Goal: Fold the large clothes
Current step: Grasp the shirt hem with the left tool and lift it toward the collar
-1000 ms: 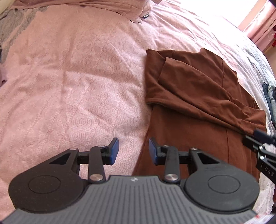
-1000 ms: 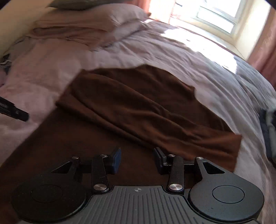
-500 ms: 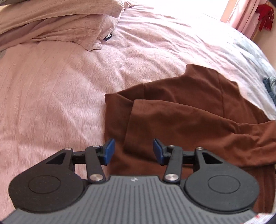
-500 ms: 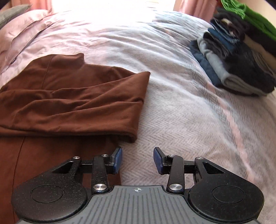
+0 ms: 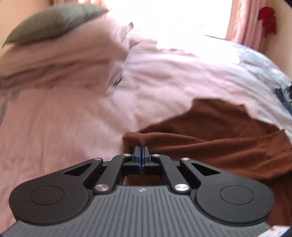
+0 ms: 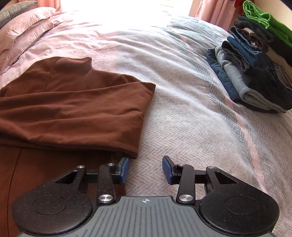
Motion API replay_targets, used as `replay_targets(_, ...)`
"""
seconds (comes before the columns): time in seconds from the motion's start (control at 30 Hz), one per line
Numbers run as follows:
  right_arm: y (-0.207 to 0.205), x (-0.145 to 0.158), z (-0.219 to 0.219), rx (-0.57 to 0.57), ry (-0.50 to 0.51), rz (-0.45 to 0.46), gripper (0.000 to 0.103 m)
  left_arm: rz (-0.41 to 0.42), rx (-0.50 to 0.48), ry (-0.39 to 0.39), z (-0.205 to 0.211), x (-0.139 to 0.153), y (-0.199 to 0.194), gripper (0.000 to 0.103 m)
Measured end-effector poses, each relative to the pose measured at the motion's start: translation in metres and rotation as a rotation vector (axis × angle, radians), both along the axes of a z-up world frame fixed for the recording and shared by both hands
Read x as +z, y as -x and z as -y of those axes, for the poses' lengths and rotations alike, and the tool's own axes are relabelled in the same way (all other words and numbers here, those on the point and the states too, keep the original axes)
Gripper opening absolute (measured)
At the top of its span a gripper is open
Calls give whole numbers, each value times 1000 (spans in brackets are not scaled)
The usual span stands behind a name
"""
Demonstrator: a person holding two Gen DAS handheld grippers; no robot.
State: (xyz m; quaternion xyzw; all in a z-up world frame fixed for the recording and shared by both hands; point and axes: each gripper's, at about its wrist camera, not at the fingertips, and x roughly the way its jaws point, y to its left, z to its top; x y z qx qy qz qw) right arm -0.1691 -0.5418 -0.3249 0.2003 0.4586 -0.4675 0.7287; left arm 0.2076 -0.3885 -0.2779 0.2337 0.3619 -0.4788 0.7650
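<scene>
Left gripper (image 5: 140, 148) clenched on brown garment (image 5: 209, 138) fold, right gripper (image 6: 145, 168) spread wide beside its sleeve edge, left view blurred

Pink bedspread (image 6: 127, 47) across whole bed, grey herringbone blanket (image 6: 200, 127) on right half. Pink pillows (image 6: 23, 31) far left, grey cushion (image 5: 53, 23) on top. Bright blown-out window (image 5: 178, 16) far centre. Pink curtains (image 6: 215, 11) far right. Stacked folded clothes (image 6: 255, 63) right.
</scene>
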Motion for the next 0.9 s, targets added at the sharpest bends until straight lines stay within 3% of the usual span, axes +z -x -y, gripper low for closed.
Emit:
replay_targets(0.07, -4, -2, 2, -5, -4, -17, 37, -28, -26, -68, 2, -23, -2, 0)
replay_targets(0.17, -6, 2, 3, 3, -4, -24, 37, 33, -71, -126, 8, -43, 8, 7)
replay_targets(0.27, -7, 15, 3, 19, 7, -2, 37, 7, -13, -75, 4, -34, 3, 18)
replay_targets(0.37, -11, 32, 1, 48, 43, 53, 37, 22, 78, -7, -9, -10, -4, 17)
replay_targets(0.43, -17, 39, 0, 73, 68, 100, 37, 56, 67, 48, -13, 6, 1, 16)
replay_targets(0.5, -26, 36, 3, 106, 60, 144, 37, 31, 10, 69, -10, 10, 8, 17)
replay_targets(0.6, -39, 9, 9, 138, -17, 87, 37, 26, -104, -26, 10, -15, 19, 18)
replay_targets(0.67, -40, -7, 12, 136, -67, 18, 37, -17, -90, -145, 19, -48, 14, 20)
replay_targets(0.7, -36, -5, 12, 141, -60, 38, 37, -46, -63, -197, 20, -61, 10, 21)
replay_targets(0.9, -35, 26, 45, 208, -15, 184, 37, -51, -68, -94, 16, -28, -3, 20)
